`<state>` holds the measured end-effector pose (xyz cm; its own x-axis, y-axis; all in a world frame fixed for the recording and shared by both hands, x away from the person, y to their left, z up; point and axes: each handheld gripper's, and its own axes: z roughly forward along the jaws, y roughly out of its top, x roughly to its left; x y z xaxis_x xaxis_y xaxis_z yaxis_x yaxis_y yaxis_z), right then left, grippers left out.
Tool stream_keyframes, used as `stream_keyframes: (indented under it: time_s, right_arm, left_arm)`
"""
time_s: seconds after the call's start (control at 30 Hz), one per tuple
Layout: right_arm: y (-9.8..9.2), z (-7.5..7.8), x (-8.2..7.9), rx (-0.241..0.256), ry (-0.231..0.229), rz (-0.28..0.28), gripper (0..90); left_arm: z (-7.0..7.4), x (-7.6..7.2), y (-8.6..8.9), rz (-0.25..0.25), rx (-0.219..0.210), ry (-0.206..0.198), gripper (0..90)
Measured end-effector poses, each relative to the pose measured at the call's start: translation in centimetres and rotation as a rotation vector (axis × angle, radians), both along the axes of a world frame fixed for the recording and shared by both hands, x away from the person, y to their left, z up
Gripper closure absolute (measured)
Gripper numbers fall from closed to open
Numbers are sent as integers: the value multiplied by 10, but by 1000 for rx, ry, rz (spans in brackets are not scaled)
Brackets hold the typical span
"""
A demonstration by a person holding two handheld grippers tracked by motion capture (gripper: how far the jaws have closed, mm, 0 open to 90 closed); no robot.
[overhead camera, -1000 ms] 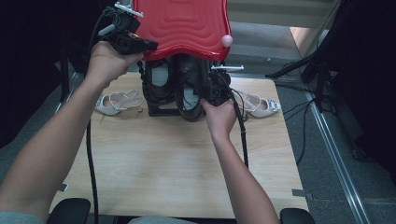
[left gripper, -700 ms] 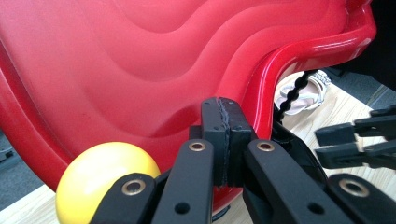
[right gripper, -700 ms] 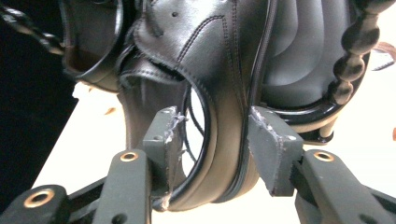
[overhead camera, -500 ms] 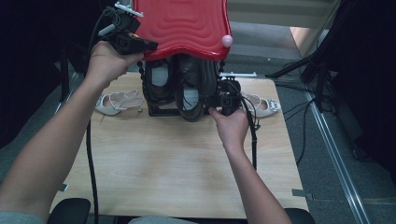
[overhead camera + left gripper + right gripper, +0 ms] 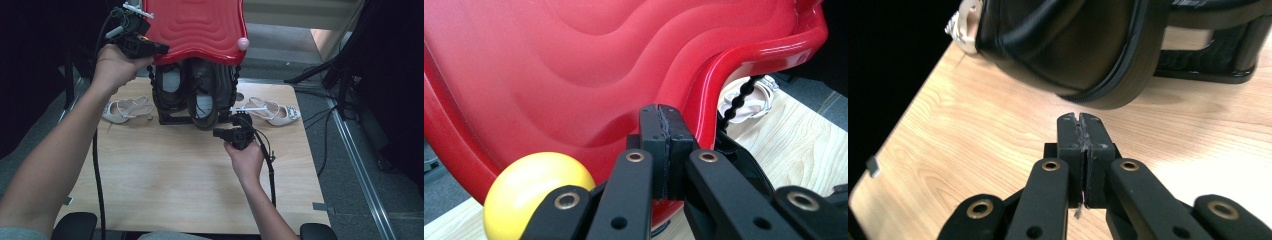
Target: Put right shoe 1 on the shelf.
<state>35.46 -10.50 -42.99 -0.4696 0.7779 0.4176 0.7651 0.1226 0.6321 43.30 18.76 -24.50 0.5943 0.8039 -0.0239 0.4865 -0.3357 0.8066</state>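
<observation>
Both pairs of jaws are pressing together on nothing: the right gripper [image 5: 1079, 120] is sitting clenched just in front of the toe of the near black shoe [image 5: 1068, 50], not touching it, and the left gripper [image 5: 666, 112] is resting clenched against the underside of the red lid [image 5: 589, 65], beside its yellow knob [image 5: 536, 192]. From above, the left gripper [image 5: 161, 49] is propping that lid [image 5: 192, 25] up at its left edge while the right gripper [image 5: 216, 133] is waiting below the rack [image 5: 172, 119], where two black shoes [image 5: 202, 97] are standing toe-down under the lid. To do this well, the left hand should be keeping the lid steady while the right opens before reaching for the shoe's toe. The high view is adding pale sandals [image 5: 127, 109] lying on either side of the rack; the right gripper view is revealing the gap between jaws and toe.
</observation>
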Motion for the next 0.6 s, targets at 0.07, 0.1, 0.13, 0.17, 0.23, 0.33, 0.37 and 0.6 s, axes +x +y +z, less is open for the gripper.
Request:
stream_keyframes:
  time_s: [0.07,0.1,0.13,0.17,0.23,0.33,0.37,0.6]
  right_arm:
    - [4,-8,0,-3,-6,15,900]
    - [7,-11,1,-3,-10,15,900]
    - [9,-13,2,-2,-9,21,900]
    - [12,-15,3,-1,-17,20,900]
    - [17,-18,5,0,-37,12,900]
    - [22,-19,10,12,-52,-5,900]
    - [24,-18,11,6,-37,-6,900]
    - [33,-21,12,51,-19,-17,900]
  left_arm:
    - [0,0,0,-3,1,-3,900]
    - [0,0,0,-2,0,-4,900]
    - [0,0,0,-2,-1,-5,900]
    - [0,0,0,-2,0,-5,900]
    - [0,0,0,-3,-1,-4,900]
    - [0,0,0,-2,-2,2,900]
    - [0,0,1,-3,-2,1,900]
    - [0,0,0,-2,-3,7,900]
